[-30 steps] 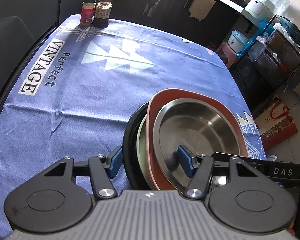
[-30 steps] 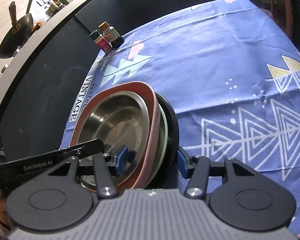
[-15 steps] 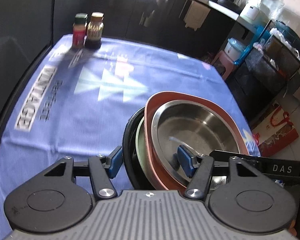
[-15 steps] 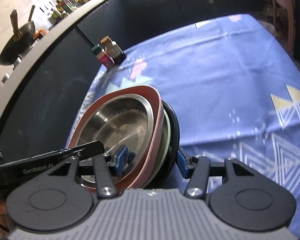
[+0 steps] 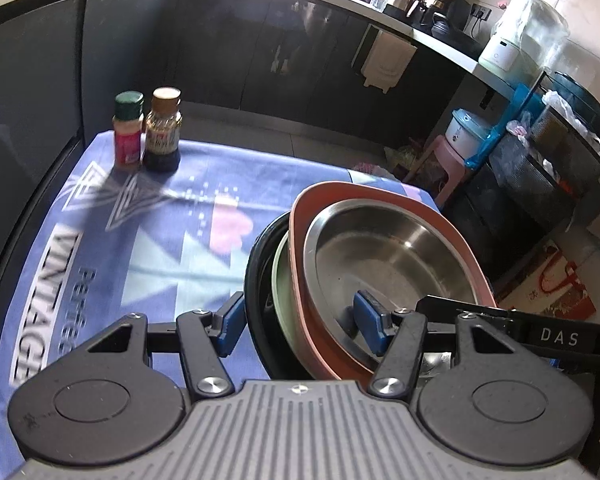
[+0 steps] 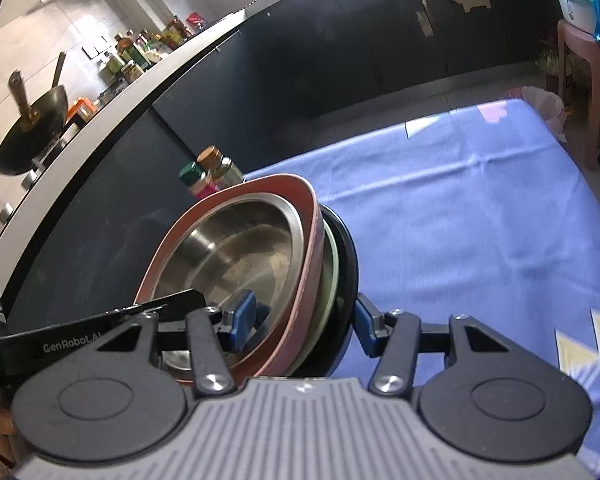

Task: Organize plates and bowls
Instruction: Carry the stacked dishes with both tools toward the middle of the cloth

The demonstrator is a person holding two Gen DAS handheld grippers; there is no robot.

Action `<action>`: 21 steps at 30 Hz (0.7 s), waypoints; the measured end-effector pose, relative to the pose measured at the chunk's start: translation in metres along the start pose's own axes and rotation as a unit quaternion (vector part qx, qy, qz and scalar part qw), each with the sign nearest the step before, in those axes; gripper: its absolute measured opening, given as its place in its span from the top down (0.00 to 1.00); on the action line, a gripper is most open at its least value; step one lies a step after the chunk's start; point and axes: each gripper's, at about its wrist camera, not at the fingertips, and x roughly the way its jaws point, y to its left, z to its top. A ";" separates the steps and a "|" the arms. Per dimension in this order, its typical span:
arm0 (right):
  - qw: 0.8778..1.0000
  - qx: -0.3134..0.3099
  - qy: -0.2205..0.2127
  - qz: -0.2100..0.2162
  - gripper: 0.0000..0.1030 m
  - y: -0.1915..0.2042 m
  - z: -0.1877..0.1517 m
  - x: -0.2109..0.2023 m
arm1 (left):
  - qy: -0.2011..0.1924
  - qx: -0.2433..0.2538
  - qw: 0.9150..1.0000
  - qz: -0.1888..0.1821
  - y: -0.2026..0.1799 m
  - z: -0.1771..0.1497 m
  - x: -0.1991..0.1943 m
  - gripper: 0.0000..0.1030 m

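Observation:
A nested stack is held in the air above the blue tablecloth (image 5: 172,216): a steel bowl (image 5: 392,256) inside a terracotta square plate (image 5: 324,196), then a pale green plate (image 5: 280,276) and a black plate (image 5: 256,268). My left gripper (image 5: 300,322) is shut on the stack's left rim, one pad (image 5: 370,318) inside the bowl. My right gripper (image 6: 304,320) is shut on the opposite rim of the same stack (image 6: 240,252). The stack tilts toward each camera.
Two spice bottles (image 5: 146,136) stand at the far left corner of the table. Dark kitchen cabinets (image 5: 260,48) run behind it. A pink stool (image 5: 448,164) and shelves with containers (image 5: 540,140) stand to the right. A wok (image 6: 32,136) sits on the counter.
Both grippers have lifted the stack off the table together. The view has tipped up, showing more cabinets and counter. The grip on the stack is unchanged.

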 end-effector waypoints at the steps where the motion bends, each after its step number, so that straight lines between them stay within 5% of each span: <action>1: 1.000 0.002 -0.002 -0.001 0.67 -0.003 0.004 0.003 | 0.000 0.000 1.000 0.000 0.000 0.004 0.005 0.47; 10: 1.000 0.011 -0.011 -0.016 0.67 -0.024 0.027 0.033 | 0.008 -0.007 1.000 -0.001 0.006 0.030 0.055 0.47; 21: 0.999 0.030 0.018 -0.030 0.66 -0.040 0.024 0.063 | 0.042 -0.018 0.999 0.009 0.019 0.026 0.099 0.46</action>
